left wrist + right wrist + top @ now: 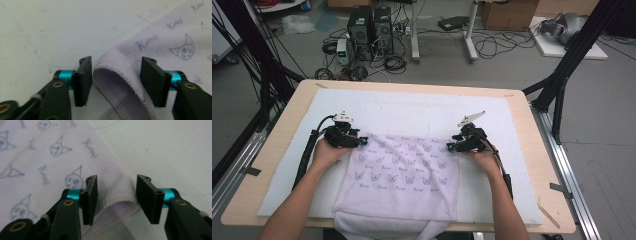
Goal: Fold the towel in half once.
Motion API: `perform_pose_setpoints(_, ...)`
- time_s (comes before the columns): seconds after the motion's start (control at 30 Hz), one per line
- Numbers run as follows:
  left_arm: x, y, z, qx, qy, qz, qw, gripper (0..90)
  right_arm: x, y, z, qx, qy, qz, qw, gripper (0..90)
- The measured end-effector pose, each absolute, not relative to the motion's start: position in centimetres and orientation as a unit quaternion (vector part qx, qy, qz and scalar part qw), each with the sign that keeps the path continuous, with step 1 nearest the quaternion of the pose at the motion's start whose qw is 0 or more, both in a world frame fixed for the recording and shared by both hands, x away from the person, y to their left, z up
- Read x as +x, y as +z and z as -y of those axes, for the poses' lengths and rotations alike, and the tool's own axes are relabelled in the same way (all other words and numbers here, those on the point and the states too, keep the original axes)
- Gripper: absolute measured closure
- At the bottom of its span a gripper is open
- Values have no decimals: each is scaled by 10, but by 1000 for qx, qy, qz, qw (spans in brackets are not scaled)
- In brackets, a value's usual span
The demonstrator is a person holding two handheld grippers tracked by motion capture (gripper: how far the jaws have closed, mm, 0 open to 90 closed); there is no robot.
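The high view looks forward and down on the whole towel [399, 172] from above the person's side. Each gripper view sits close at a far towel corner [117, 62] [117, 195], sharing that cloth.

Beyond the towel [399, 175] the white mat [422, 112] lies bare right to the far edge of the counter [412, 86] — open passage there, and down both sides. Each towel corner sits between parted jaws — slack either side, only cloth in the way.
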State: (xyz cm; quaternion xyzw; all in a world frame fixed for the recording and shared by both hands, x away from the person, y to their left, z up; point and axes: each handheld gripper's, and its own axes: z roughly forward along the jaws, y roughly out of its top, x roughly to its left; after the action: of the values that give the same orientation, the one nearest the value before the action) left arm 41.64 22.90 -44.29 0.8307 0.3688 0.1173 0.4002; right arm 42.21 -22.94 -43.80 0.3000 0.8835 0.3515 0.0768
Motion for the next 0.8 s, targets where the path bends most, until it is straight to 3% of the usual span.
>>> perform_pose_setpoints(0.03, 415, -442, -228, 838, 120, -357, 396, 786, 421, -438, 230, 290, 363, -883, 65, 792)
perform_pose_setpoints(0.2, 418, -434, -228, 831, 146, -361, 396, 851, 423, -435, 226, 282, 356, -888, 66, 854)
perform_pose_setpoints(0.33, 427, -411, -229, 825, 169, -365, 397, 855, 430, -410, 226, 287, 360, -882, 97, 859)
perform_pose_setpoints(0.67, 457, -303, -227, 794, 257, -343, 432, 852, 459, -309, 227, 276, 383, -860, 194, 857)
perform_pose_setpoints(0.7, 459, -302, -227, 792, 260, -345, 431, 838, 462, -304, 226, 279, 381, -859, 197, 830)
perform_pose_setpoints(0.73, 461, -304, -227, 792, 264, -354, 422, 776, 467, -303, 225, 288, 380, -856, 202, 724)
perform_pose_setpoints(0.77, 463, -308, -228, 793, 259, -365, 413, 662, 470, -306, 225, 296, 380, -851, 210, 655)
perform_pose_setpoints(0.8, 464, -313, -231, 795, 246, -369, 414, 621, 473, -310, 225, 304, 383, -850, 199, 648)
